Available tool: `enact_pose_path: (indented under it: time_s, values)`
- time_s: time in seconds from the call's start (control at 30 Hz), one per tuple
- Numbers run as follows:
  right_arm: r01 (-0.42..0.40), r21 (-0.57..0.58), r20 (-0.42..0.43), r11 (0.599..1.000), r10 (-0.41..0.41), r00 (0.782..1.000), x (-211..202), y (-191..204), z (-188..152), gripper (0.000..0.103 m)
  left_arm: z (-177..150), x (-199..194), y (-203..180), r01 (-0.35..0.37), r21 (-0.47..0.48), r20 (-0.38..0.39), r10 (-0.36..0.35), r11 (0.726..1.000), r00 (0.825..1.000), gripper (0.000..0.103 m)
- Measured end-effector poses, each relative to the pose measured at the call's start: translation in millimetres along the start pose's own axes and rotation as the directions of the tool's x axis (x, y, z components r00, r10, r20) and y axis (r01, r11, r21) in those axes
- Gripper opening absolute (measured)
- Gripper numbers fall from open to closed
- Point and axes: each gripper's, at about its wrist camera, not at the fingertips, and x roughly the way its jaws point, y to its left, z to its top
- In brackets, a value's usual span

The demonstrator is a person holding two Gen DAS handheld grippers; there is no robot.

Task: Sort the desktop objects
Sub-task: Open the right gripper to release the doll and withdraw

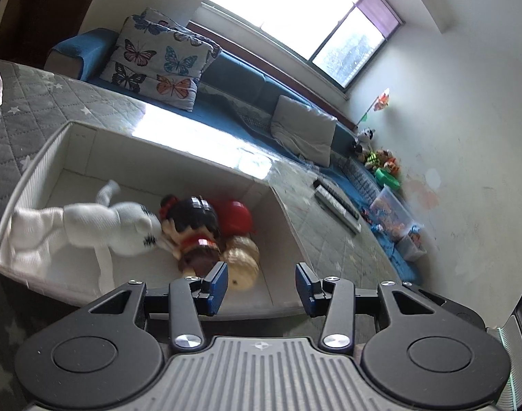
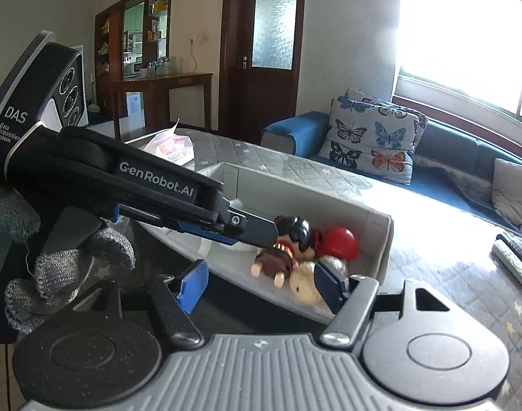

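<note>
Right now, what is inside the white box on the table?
The white box holds a white plush toy, a dark-haired doll, a red ball and a tan round toy. Anything beneath that pile is hidden.

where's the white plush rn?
Left wrist view: white plush lies in the left part of the white box, its head against the doll.

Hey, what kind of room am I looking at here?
Probably a home living room: a blue sofa with a butterfly-print cushion under a wide bright window, plus a dark wooden door.
</note>
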Motion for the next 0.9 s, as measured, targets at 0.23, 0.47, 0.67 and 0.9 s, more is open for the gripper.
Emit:
enact_pose_path:
  time_s: [0.23,0.47,0.67,0.9]
  values:
    - [0.036,0.01,-0.012,0.999,-0.036,0.999,-19,4,-31,0.077,-28,2,-13,0.006,0.025,-0.049,-0.005,1.0,0.999,0.046]
    - [0.082,0.039,-0.05,0.996,-0.08,0.996,-31,0,-61,0.08,-52,13,-24,0.014,0.052,-0.111,-0.008,0.999,0.994,0.046]
    - [0.132,0.061,-0.061,0.989,-0.128,0.99,-39,-6,-79,0.083,-65,25,-36,0.039,0.062,-0.163,-0.029,0.997,0.986,0.046]
    - [0.16,0.103,-0.098,0.982,-0.151,0.984,-34,-23,-91,0.084,-71,38,-45,0.063,0.068,-0.206,-0.048,0.996,0.977,0.046]
